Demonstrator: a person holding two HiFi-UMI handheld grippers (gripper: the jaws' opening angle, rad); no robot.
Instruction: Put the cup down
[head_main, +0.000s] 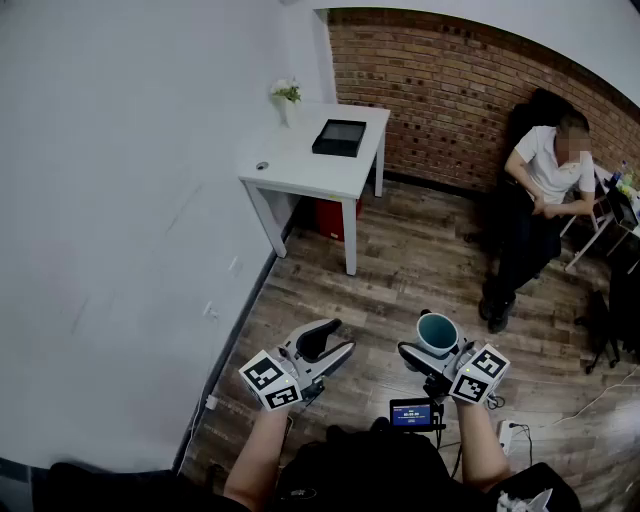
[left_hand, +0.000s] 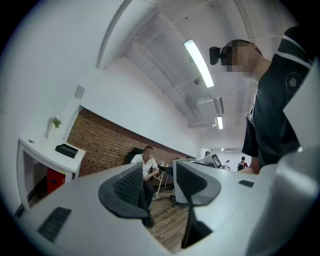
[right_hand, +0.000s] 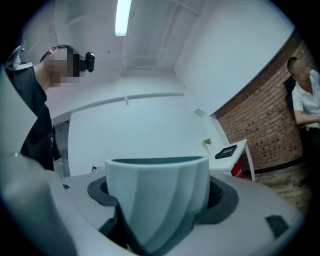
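Note:
A pale cup (head_main: 437, 333) with a dark teal inside stands upright between the jaws of my right gripper (head_main: 430, 352), held out over the wooden floor. In the right gripper view the cup (right_hand: 159, 197) fills the gap, and both dark pads (right_hand: 222, 197) press on its sides. To the left of it my left gripper (head_main: 322, 345) is open, and nothing lies between its fingers (left_hand: 129, 189). Both grippers are held at about waist height, far from the white table (head_main: 300, 160).
The white table against the wall carries a black box (head_main: 339, 137), a small potted plant (head_main: 287, 98) and a small dark round thing (head_main: 262, 166). A red bin (head_main: 327, 215) stands under it. A person sits by the brick wall (head_main: 545, 190). Cables lie on the floor at the right.

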